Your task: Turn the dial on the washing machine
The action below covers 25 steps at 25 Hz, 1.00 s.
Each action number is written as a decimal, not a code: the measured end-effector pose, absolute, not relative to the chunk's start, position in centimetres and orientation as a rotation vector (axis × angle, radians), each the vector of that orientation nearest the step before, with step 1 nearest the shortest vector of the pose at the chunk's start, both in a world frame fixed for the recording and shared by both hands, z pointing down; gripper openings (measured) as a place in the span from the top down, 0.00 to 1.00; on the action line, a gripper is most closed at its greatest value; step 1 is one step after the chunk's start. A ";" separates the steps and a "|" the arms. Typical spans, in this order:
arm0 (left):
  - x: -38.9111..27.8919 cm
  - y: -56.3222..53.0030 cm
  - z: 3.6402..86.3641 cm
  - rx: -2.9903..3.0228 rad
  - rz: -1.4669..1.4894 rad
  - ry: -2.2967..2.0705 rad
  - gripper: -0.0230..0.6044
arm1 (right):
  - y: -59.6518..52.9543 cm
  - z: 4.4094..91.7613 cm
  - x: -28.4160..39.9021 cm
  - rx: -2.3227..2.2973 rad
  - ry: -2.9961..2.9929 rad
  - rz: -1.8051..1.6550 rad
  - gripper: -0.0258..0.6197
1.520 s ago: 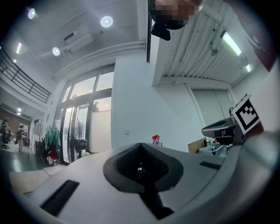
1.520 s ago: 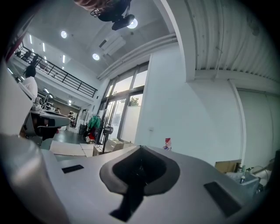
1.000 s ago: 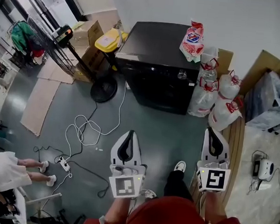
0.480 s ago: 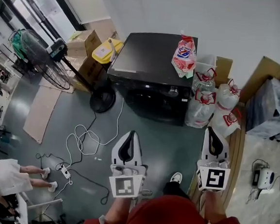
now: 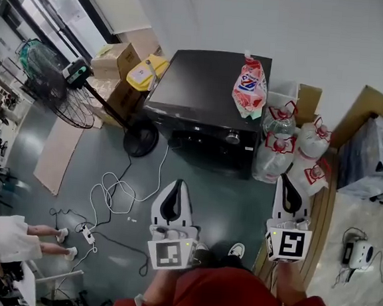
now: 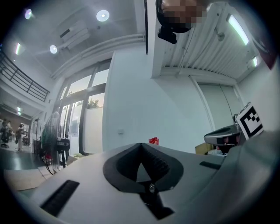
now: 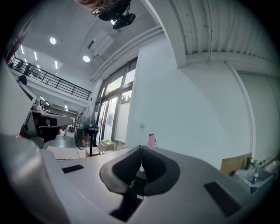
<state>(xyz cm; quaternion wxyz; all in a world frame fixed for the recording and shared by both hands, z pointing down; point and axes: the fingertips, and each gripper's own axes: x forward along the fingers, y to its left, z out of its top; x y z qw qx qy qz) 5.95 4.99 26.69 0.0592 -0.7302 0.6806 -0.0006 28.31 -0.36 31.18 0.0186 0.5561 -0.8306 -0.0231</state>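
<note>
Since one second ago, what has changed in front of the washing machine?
The person has stepped toward the black washing machine: it and its dial now sit lower in the head view, nearer the left gripper and right gripper. Nothing was taken or released; both stayed shut and empty.

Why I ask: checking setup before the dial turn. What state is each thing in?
left gripper: shut, empty.
right gripper: shut, empty.
washing machine: door closed.
dial: untouched, clear of both grippers.
red-and-white bag: upright on the machine's top.
fan: standing upright.
</note>
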 end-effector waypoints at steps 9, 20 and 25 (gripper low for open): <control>3.6 0.4 27.5 -2.247 0.059 2.028 0.95 | -3.7 31.5 26.0 1.748 -2.550 -0.104 0.95; -2.9 -6.0 26.8 -2.285 0.099 1.970 0.95 | -9.3 29.7 18.6 1.745 -2.513 -0.167 0.95; -5.6 -9.2 27.3 -2.304 0.084 1.910 0.95 | -12.0 29.8 15.5 1.772 -2.475 -0.180 0.95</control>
